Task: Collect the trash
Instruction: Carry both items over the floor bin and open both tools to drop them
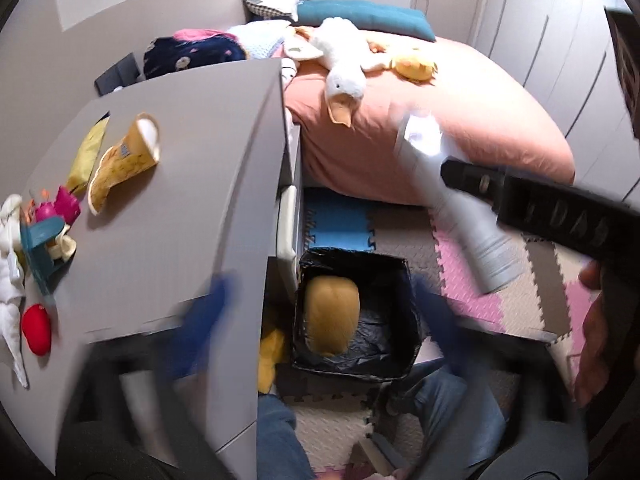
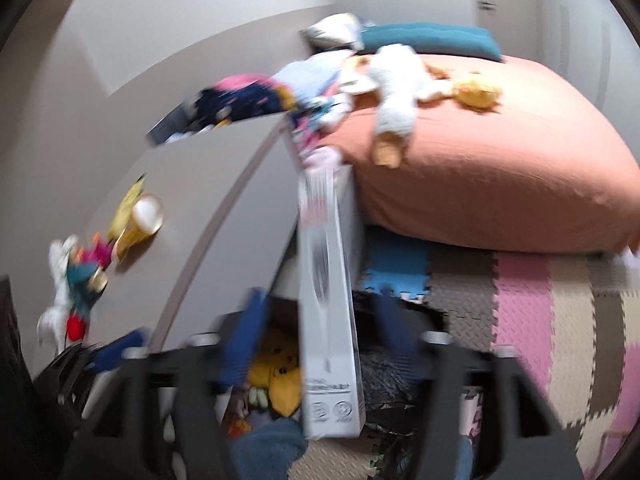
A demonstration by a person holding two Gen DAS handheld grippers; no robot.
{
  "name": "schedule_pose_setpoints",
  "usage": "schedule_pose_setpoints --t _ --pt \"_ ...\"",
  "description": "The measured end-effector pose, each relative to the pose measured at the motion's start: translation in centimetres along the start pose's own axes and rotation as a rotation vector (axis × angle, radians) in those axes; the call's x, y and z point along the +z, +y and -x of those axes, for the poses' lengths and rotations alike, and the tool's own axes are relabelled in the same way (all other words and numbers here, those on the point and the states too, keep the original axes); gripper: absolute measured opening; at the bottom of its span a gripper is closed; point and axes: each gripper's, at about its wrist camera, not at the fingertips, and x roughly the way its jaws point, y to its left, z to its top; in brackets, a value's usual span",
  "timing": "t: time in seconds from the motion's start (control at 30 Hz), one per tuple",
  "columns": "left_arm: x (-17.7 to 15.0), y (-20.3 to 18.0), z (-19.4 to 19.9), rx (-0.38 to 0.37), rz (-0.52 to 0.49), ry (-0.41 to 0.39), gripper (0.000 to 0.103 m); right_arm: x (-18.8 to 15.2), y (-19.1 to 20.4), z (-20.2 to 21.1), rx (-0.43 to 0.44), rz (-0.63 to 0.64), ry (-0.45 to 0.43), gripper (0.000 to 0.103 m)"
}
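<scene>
The right gripper [image 1: 460, 176] pinches a long white carton [image 1: 452, 200] near its middle, jaws closed on its sides, holding it tilted in the air up and to the right of the bin [image 1: 356, 364], presumably so one end can tip in. In the right wrist view the carton [image 2: 330, 320] runs straight away between the blue fingers [image 2: 240, 344], and printed marks show on its near end. The left gripper [image 1: 320, 320] hangs above the bin with nothing in it; its blue fingers [image 1: 204, 320] are smeared by blur, yet they seem spread wide.

Only the left wrist view shows the bin's black liner and a tan rounded thing [image 1: 330, 314] already inside. Left of the bin stands a grey cabinet [image 1: 180, 208] whose top carries yellow wrappers [image 1: 120, 160], likely trash yet to be collected.
</scene>
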Motion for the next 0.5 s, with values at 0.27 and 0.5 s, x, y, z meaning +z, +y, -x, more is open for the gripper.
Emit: schedule_pose_setpoints --t 0.27,0.5 --pt "0.5 0.0 -1.2 -0.019 0.022 0.031 0.097 0.9 -2.8 0.9 -0.052 -0.069 -0.038 0.072" --pt "0.3 1.3 0.0 -0.027 0.053 -0.012 0.097 1.0 -1.8 0.5 -0.04 -0.042 -0.028 0.072"
